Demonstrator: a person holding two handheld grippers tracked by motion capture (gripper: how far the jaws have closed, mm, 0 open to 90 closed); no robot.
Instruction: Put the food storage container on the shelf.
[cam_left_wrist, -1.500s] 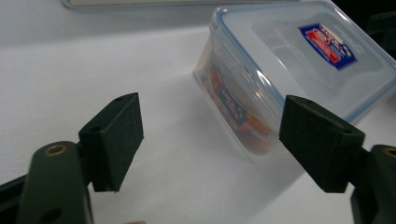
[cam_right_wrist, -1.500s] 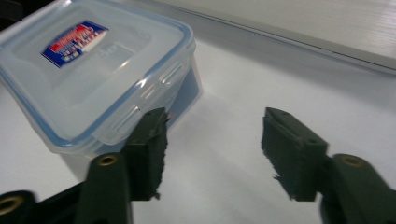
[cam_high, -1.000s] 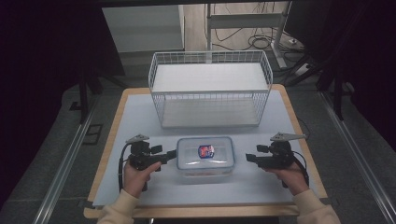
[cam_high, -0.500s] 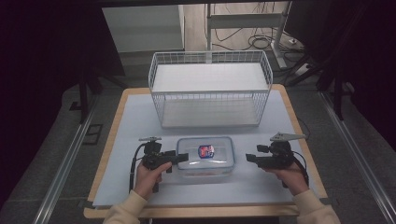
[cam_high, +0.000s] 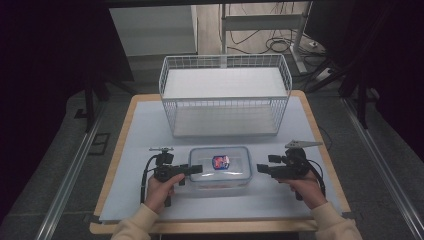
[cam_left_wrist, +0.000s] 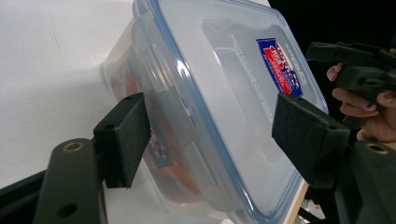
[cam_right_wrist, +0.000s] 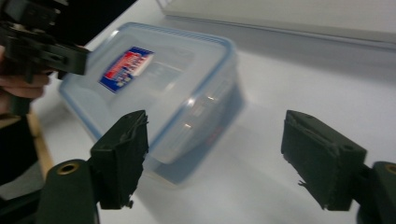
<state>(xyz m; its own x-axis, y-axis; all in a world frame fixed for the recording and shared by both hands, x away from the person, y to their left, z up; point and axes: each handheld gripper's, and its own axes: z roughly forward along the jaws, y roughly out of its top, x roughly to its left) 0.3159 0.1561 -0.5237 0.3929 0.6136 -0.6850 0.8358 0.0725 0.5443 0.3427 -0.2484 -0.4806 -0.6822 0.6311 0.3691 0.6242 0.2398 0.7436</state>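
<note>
Left hand-held gripper now sits at the left end of the clear plastic container, its jaws spread wide with one pad over the lid and the other against the side wall by the latch flap. A second ago it lay well to the left of the box; it has since closed that gap, so the grasp or the unlatching of that end looks about to begin. Nothing is clamped yet: the pads straddle the rim without pinching it.

Right hand-held gripper has barely moved and waits just off the right end of the container, jaws also wide apart, empty, with bare worktop between them.

The container rests flat on the near middle of the worktop, lid on, a red and blue label on top and something orange faintly visible inside.

Beyond it, toward the far edge, stands the white wire basket, empty and untouched.
</note>
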